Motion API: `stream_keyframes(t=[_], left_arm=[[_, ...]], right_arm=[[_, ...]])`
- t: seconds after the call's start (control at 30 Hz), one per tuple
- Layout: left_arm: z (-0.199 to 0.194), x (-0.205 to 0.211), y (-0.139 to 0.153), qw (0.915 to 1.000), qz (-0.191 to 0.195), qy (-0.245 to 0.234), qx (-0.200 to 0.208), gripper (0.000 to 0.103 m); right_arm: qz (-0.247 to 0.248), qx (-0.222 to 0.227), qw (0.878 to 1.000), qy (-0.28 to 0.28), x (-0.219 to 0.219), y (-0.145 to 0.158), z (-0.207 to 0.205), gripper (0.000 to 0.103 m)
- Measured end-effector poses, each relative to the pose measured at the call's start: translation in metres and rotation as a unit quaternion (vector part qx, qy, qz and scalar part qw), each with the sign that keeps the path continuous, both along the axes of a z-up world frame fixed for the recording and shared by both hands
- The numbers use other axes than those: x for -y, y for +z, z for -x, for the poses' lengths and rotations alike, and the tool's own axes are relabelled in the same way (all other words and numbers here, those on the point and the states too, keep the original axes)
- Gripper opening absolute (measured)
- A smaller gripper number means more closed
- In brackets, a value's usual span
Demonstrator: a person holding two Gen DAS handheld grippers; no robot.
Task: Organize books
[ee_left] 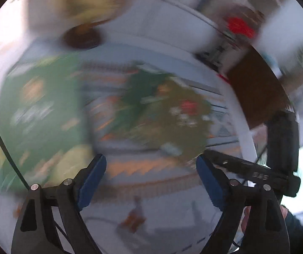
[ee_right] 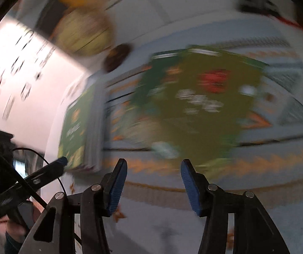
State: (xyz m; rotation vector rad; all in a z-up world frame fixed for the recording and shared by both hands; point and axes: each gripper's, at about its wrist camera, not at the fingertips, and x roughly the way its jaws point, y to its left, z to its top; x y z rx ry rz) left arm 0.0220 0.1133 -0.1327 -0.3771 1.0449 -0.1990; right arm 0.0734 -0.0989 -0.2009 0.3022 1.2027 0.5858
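Both views are heavily motion-blurred. An olive-green book with a red spot (ee_left: 172, 114) lies flat on a patterned cloth, ahead of my open, empty left gripper (ee_left: 151, 167). A brighter green book (ee_left: 35, 114) lies to its left. In the right wrist view the olive book (ee_right: 204, 105) lies ahead of my open, empty right gripper (ee_right: 153, 169), with a darker green book (ee_right: 151, 80) partly under its left side. The bright green book (ee_right: 75, 124) sits on a thick pale stack at the left. The left gripper's blue tip (ee_right: 61, 160) shows beside it.
The pale blue cloth with orange zigzag bands (ee_left: 143, 169) covers the surface. A yellow-green lamp-like object on a dark round base (ee_left: 81, 36) stands at the back. The right gripper's body (ee_left: 278, 148) shows at the right. A white wall or panel (ee_right: 24, 74) lies left.
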Motion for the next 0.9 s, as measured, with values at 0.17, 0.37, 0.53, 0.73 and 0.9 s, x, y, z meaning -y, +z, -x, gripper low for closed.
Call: stream_keyframes(t=[0.17,0.37,0.53,0.73,0.9], left_arm=[[-0.064,0.035,-0.018,0.9982,-0.023,-0.055,-0.009,0.085],[-0.104,0.042,-0.053,0.9969,-0.052,-0.035,-0.047,0.084],[-0.112,0.046,-0.072,0.9953,-0.068,-0.029,-0.062,0.084],[-0.11,0.052,-0.079,0.9953,-0.06,-0.047,-0.06,0.084],[-0.097,0.054,-0.078,0.9952,-0.011,-0.067,-0.07,0.084]], right_arm=[[0.004,-0.022,0.999,-0.05,0.048,-0.016,-0.018,0.051],[0.037,0.001,0.998,-0.048,0.061,-0.02,-0.037,0.051],[0.052,0.009,0.998,-0.038,0.053,-0.029,-0.05,0.051],[0.059,0.005,0.998,-0.024,0.045,-0.04,-0.064,0.051],[0.073,0.021,0.997,-0.019,0.041,-0.039,-0.073,0.054]])
